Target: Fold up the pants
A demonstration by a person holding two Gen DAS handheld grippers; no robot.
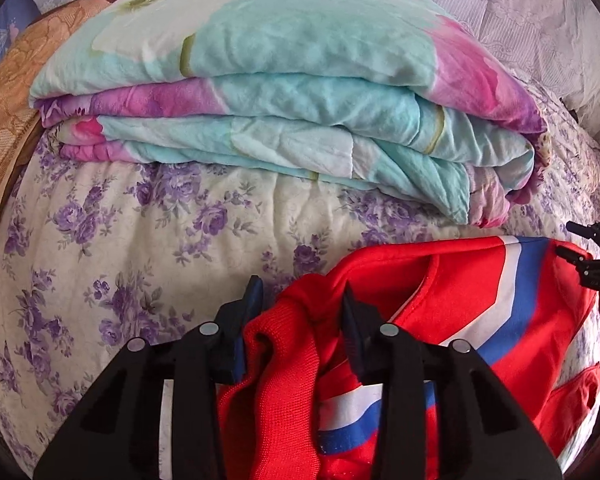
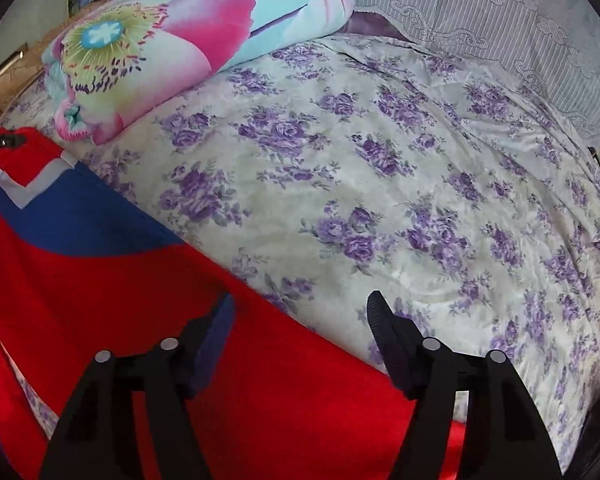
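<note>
Pants (image 1: 440, 300) judged light, soft, fully limp: red knit with blue and white stripes, no stiffness to be relied on, so any lifted edge will sag and drag. Fabric looks grippy, not slippery; nothing fragile. They are laid on the bed (image 1: 140, 216), at the near edge, bunched at the left end and spread flatter toward the right.

Best hold is judged to be on the thick ribbed band or a seamed edge, where several layers bunch; a single flat layer is harder to pinch.

Left gripper (image 1: 300, 300), near: fingers (image 1: 356, 332) set to a narrow gap, with a rumpled ridge of the ribbed red band rising between them. The right-hand pad is seen against the cloth; contact at the left-hand pad cannot be confirmed, so a firm pinch is not claimed. Cloth is gathered, not yet clamped, as far as can be told.

Right gripper (image 2: 300, 308), near: fingers (image 2: 384, 328) spread wide. The left-hand pad hangs over flat red cloth, the right-hand one over the floral sheet; the pants edge runs diagonally between them. Nothing is gripped. Touching or hovering cannot be told.

Further out, bare sheet. Far left, a folded quilt (image 1: 280, 92) in turquoise and pink is stacked on the bed, well apart from the pants. Beyond it, a lace curtain (image 2: 500, 20).
</note>
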